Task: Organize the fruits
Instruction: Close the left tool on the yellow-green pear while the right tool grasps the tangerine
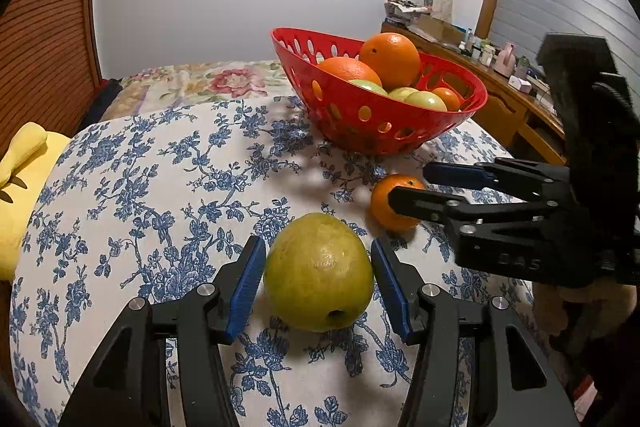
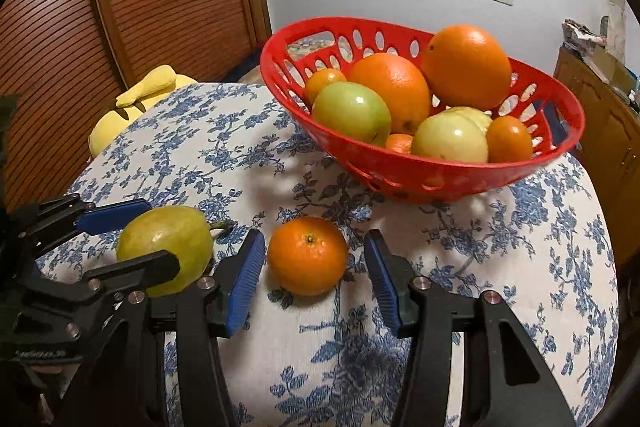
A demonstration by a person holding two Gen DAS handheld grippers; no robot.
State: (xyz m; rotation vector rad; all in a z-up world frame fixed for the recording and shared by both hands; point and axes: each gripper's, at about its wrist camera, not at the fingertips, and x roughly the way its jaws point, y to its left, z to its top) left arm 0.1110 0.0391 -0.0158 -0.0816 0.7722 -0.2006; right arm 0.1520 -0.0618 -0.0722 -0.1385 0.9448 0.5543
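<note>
A yellow-green pear [image 1: 319,273] lies on the blue-flowered tablecloth [image 1: 160,187], and my left gripper [image 1: 318,241] is shut on it, a blue pad touching each side. In the right wrist view that gripper [image 2: 162,235] and the pear [image 2: 160,239] sit at the left. A small orange [image 2: 307,255] rests on the cloth between the fingers of my right gripper [image 2: 315,239], which is open, with a gap showing at the right pad. From the left wrist view the right gripper [image 1: 409,187] straddles the orange [image 1: 384,211]. Behind stands a red basket [image 1: 400,143] [image 2: 400,179] holding oranges and green apples.
A yellow plush toy [image 1: 24,187] [image 2: 136,99] lies off the table's left edge. A slatted wooden door [image 2: 120,7] stands behind it. A cluttered wooden desk [image 1: 500,87] runs along the right wall. A flowered bed [image 1: 200,79] lies beyond the table.
</note>
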